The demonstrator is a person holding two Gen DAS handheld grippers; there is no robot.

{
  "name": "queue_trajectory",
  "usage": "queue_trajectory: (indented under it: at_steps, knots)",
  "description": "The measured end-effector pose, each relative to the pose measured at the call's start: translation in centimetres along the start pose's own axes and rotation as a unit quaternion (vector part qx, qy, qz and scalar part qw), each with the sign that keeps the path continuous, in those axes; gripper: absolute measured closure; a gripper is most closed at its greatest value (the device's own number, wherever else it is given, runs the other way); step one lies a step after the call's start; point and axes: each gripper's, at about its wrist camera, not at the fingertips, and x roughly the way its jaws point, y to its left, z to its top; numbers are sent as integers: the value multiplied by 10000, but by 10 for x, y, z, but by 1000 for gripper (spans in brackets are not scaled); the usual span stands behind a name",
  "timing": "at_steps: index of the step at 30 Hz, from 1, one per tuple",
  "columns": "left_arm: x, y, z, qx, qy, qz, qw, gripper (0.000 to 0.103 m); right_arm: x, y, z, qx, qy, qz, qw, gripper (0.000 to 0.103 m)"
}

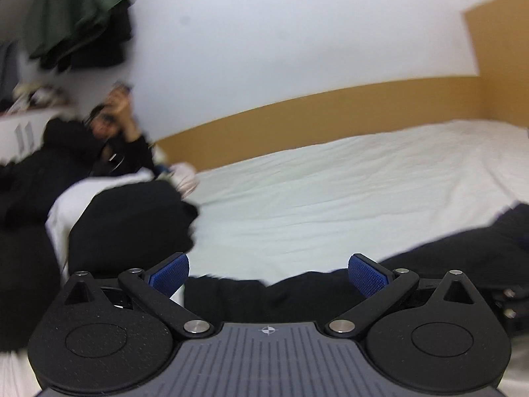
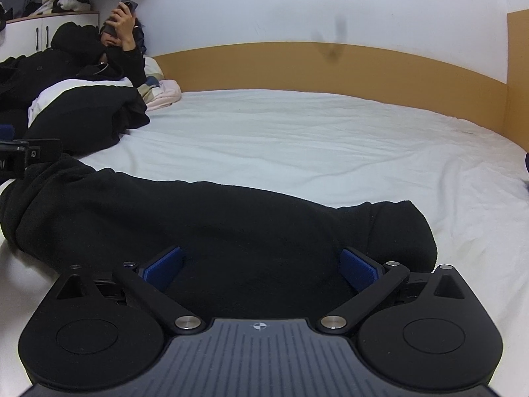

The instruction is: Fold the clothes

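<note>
A black fleece garment lies in a long rumpled strip across the near part of the white bed sheet. My right gripper hovers low over its near edge. The blue pads stand wide apart and open, with dark fabric lying between them and neither pad pressing on it. In the blurred left wrist view my left gripper is open too. The same black garment runs under it and off to the right. Part of the left gripper's body shows at the left edge of the right wrist view.
A person in black lies at the bed's far left holding a phone. Beside them is a black and white bundle. A wooden board runs along the white wall. A cupboard stands at the back left with clothes on it.
</note>
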Motion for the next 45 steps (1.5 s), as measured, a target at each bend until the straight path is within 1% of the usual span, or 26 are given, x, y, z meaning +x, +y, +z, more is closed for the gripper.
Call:
queue_trajectory:
  at_steps: [2,4,5,6,7,9,11,13,14,17,19,21,23,25,26,28,29,32,33,35,37,40,45]
  knots:
    - [15,-18,-6,336,283,-146,9989,0,1,0,0,10,1,9,10000,0]
    - [37,-22,-17,357,625,-25,9974,0,2,0,0,26,-3,22,10000,0]
    - [48,-16,-23,183,798,71,9966,0,1,-1,0,43,-4,37,10000,0]
    - [57,-4,-28,-178,930,65,9955,0,1,-2,-1,63,-2,58,10000,0]
    - [61,11,-32,-587,964,-24,9936,0,0,-3,-1,83,0,80,9999,0]
    - [68,42,-39,-1355,1020,-190,9853,0,-1,-4,-1,100,11,102,9999,0]
    - [66,49,-39,-1118,953,-139,9891,0,-1,-4,-1,98,26,107,9999,0]
    - [55,40,-39,-423,676,126,9967,0,0,-2,-1,62,43,85,9999,0]
    - [51,35,-40,-120,538,269,9981,0,0,-1,-1,41,52,72,10000,0]
    - [66,38,-46,-21,750,71,9972,0,0,2,-1,-26,70,27,10000,0]
    - [78,53,-46,-603,988,-155,9932,0,-1,4,-1,-63,65,-3,10000,0]
    - [90,66,-48,-1142,1214,-384,9853,0,-3,4,0,-70,55,-15,10000,0]
    - [93,72,-51,-1378,1249,-504,9813,0,-6,6,2,-122,8,-97,9999,0]
    - [90,68,-51,-1301,1203,-434,9832,0,-13,19,8,-394,-192,-398,9982,0]
    - [88,65,-52,-1263,1180,-400,9841,0,-19,30,11,-610,-432,-493,9960,0]
    - [85,61,-52,-1208,1156,-353,9853,0,-29,51,17,-990,-867,-360,9906,0]
    - [83,59,-52,-1192,1154,-342,9855,0,-29,62,19,-1127,-881,-177,9896,0]
    - [81,61,-52,-1242,1169,-374,9846,0,-12,78,15,-1260,-527,408,9898,0]
    - [80,61,-52,-1233,1165,-369,9848,0,-3,77,11,-1237,-346,470,9906,0]
    - [79,64,-52,-1210,1155,-363,9852,0,12,69,4,-1120,18,441,9927,0]
    - [78,63,-53,-1215,1152,-357,9852,0,12,57,2,-1018,20,551,9933,0]
    - [78,65,-54,-1225,1148,-349,9852,0,9,47,2,-1045,-13,266,9942,0]
    - [75,65,-54,-1224,1126,-365,9854,0,8,27,0,-774,79,129,9969,0]
